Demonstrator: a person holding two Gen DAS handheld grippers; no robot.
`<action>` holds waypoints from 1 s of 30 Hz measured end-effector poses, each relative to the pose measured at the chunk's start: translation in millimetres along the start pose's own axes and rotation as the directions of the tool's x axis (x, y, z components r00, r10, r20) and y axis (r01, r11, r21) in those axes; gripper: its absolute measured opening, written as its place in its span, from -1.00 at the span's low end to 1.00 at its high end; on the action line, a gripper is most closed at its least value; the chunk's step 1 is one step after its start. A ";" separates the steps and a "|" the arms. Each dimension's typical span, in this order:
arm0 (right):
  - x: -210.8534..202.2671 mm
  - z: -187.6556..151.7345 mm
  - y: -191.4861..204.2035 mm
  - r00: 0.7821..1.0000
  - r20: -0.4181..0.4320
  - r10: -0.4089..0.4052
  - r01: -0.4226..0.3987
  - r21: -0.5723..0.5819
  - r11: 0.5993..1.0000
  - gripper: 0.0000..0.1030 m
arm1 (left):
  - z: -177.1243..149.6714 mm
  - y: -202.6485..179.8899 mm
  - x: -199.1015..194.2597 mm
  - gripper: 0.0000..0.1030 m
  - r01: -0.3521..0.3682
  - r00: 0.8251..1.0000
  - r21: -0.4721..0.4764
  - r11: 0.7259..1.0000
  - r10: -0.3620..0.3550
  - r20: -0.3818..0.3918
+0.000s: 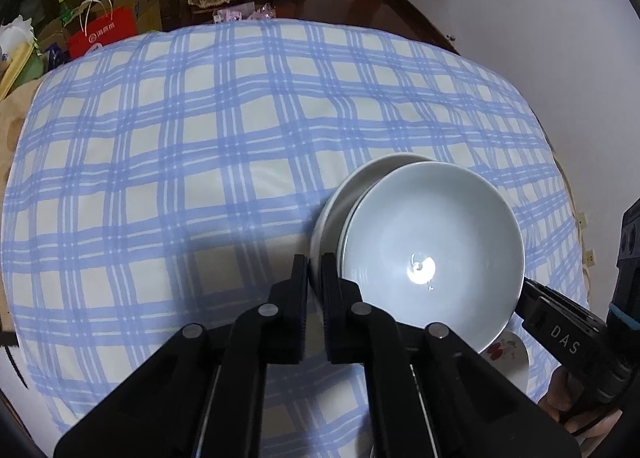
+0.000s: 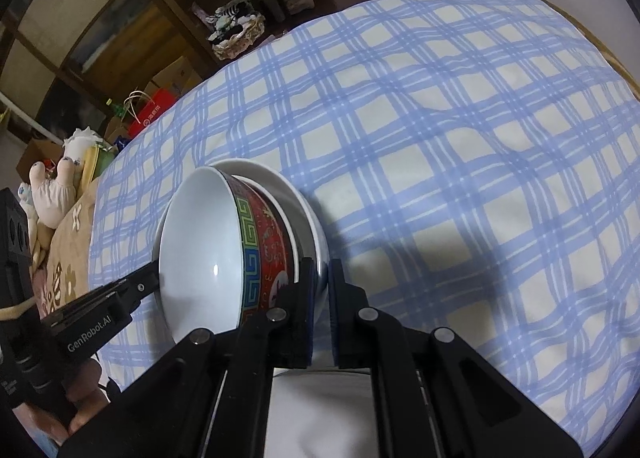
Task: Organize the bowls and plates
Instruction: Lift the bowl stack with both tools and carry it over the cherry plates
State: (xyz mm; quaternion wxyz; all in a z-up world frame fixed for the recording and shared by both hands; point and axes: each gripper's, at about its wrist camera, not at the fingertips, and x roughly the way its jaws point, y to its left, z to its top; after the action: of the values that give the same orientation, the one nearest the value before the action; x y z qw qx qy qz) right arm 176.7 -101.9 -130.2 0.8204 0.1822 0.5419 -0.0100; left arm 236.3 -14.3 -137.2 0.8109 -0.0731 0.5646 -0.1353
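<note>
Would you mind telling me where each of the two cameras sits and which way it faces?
Left wrist: on the left gripper, angled down at the checked cloth; its jaws pinch the plate rim, and the right gripper and a hand show.
Right wrist: on the right gripper, angled down; its jaws pinch the opposite rim, and the left gripper shows.
Shared: the red-patterned bowl in the plate.
</note>
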 end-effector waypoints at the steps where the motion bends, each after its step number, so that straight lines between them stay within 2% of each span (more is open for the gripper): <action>1: -0.4 -0.9 0.3 1.000 0.009 -0.002 0.002 -0.004 1.000 -0.82 | -1.5 -1.4 -1.5 -0.89 0.003 1.000 0.009 1.000 -0.004 0.026; 3: -0.1 -1.0 -1.5 1.000 0.009 0.001 -0.001 0.025 1.000 -0.82 | -4.8 -5.9 -2.2 -0.89 -0.011 0.999 0.038 0.999 0.009 0.052; 10: 0.1 1.6 -2.7 1.000 -0.009 0.005 -0.004 0.048 0.999 -0.82 | -1.0 -4.4 -3.3 -0.89 0.015 0.998 0.006 1.000 -0.015 0.058; 11: 0.4 2.2 -2.0 1.000 -0.014 -0.005 0.005 0.037 0.999 -0.82 | -1.7 -1.6 -4.0 -0.90 0.022 0.998 -0.001 1.000 -0.022 0.062; 14: 1.0 3.3 15.0 0.996 -0.028 -0.089 0.086 -0.099 0.991 -0.82 | -4.6 8.4 -7.2 -0.88 0.076 0.996 -0.011 0.997 -0.075 0.051; 16: 3.0 4.1 18.2 0.992 -0.036 -0.123 0.118 -0.120 0.986 -0.82 | -6.3 8.2 -8.1 -0.87 0.074 0.996 0.010 0.997 -0.075 0.046; 19: 4.1 10.1 14.2 0.992 -0.062 -0.114 0.108 -0.103 0.989 -0.84 | -5.5 1.9 -8.7 -0.88 0.039 0.998 0.031 0.999 -0.041 0.044; 21: 3.3 14.3 10.9 0.992 -0.073 -0.105 0.100 -0.077 0.992 -0.86 | -3.7 1.6 -9.6 -0.88 0.042 0.998 0.016 0.999 -0.043 0.045; 26: -1.9 14.4 17.6 0.993 -0.059 -0.102 0.095 -0.105 0.990 -0.86 | -0.3 9.4 -9.9 -0.89 0.066 0.998 -0.018 0.998 -0.066 0.018; 30: -6.4 14.5 18.1 0.994 -0.072 -0.077 0.071 -0.079 0.994 -0.86 | 1.9 7.4 -13.4 -0.89 0.052 0.999 0.004 0.999 -0.052 0.017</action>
State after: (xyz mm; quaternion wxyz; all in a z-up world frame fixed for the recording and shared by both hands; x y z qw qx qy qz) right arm 190.7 -90.7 -114.3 0.8048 0.1308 0.5788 -0.0129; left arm 234.8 -3.2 -126.5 0.8121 -0.0876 0.5553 -0.1566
